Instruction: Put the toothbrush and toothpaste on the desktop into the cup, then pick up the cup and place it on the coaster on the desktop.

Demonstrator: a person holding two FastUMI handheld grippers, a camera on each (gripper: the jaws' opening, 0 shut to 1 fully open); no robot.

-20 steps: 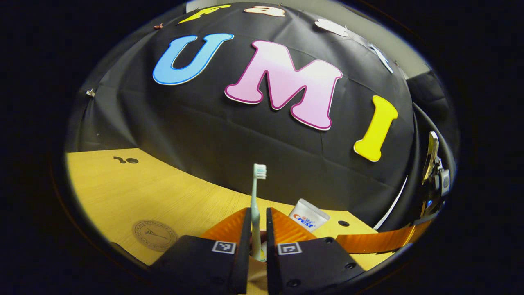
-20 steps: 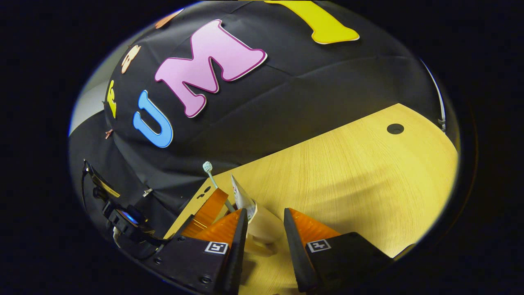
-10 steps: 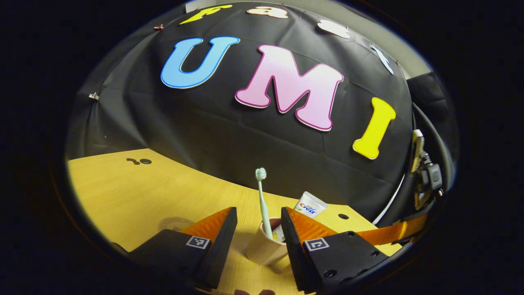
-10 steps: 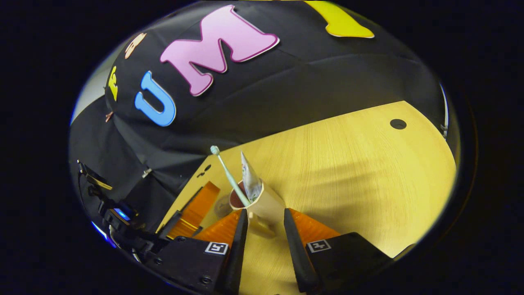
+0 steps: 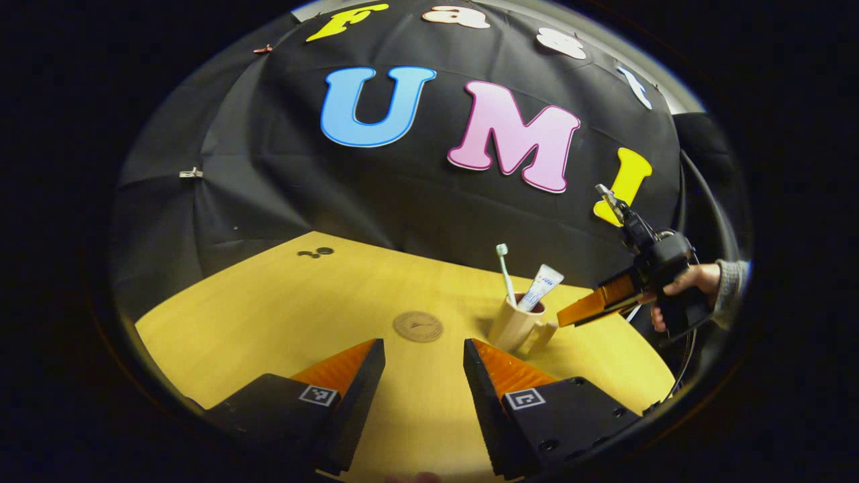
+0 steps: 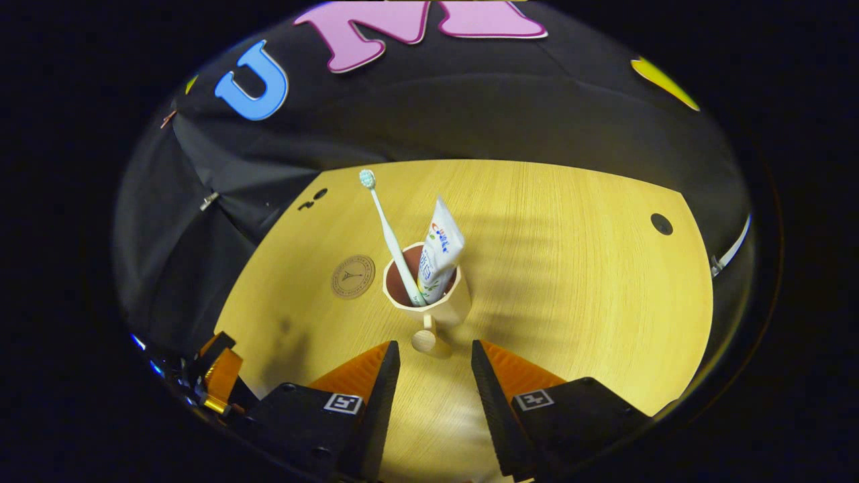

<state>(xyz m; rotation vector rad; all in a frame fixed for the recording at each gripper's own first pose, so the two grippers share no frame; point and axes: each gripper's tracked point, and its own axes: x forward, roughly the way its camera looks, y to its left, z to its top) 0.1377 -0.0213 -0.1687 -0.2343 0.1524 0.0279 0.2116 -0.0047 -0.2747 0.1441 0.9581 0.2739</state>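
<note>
With both grippers gaping empty, you're bringing the right gripper (image 6: 429, 365) to the cup (image 6: 429, 295) handle at 12 o'clock, coaster (image 6: 352, 276) at 10.

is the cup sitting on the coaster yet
No, in the right gripper view the cup stands on the bare desktop, with the coaster lying apart beside it.
</note>
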